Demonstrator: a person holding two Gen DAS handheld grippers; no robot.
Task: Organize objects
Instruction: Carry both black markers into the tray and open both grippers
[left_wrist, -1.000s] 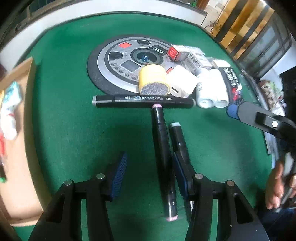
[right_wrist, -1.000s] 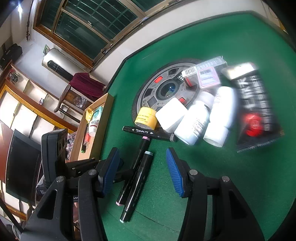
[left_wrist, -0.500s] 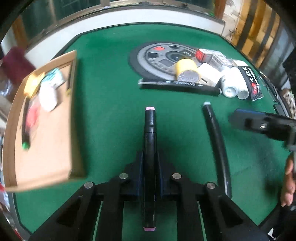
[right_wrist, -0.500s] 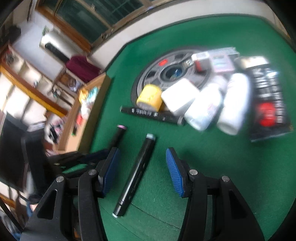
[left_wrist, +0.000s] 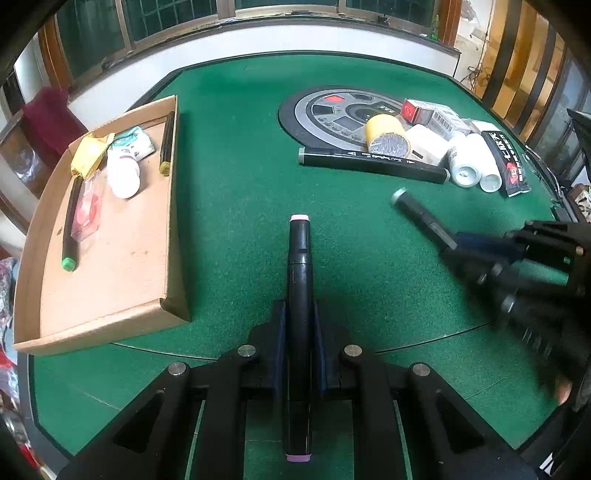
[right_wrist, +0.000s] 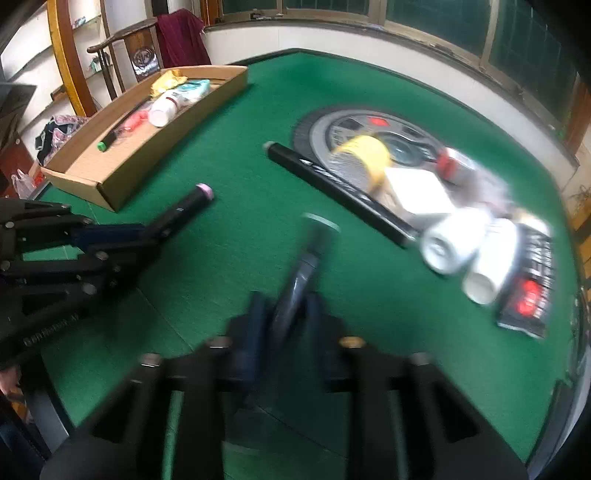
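Note:
My left gripper (left_wrist: 299, 332) is shut on a black marker with pink caps (left_wrist: 300, 266), which points forward above the green table. To its right, my right gripper (left_wrist: 465, 247) grips a black marker with a grey cap (left_wrist: 421, 218), tilted off the felt. In the blurred right wrist view, my right gripper (right_wrist: 286, 314) has its jaws closing, pads pressed on the grey-capped marker (right_wrist: 306, 258). The left gripper (right_wrist: 147, 236) with the pink-capped marker (right_wrist: 188, 203) is at the left. A third black marker (left_wrist: 373, 164) lies on the table.
A cardboard tray (left_wrist: 173, 221) at the left holds a white bottle, packets and two markers. At the far right stands a round grey device (left_wrist: 332, 110) with a yellow roll (left_wrist: 386, 134), small boxes (left_wrist: 424, 110), white bottles (left_wrist: 472, 162) and a black sachet (left_wrist: 511, 162).
The left gripper closed on the pink-capped marker and swung toward the tray. The right gripper closed on the grey-capped marker and raised its tip off the table.

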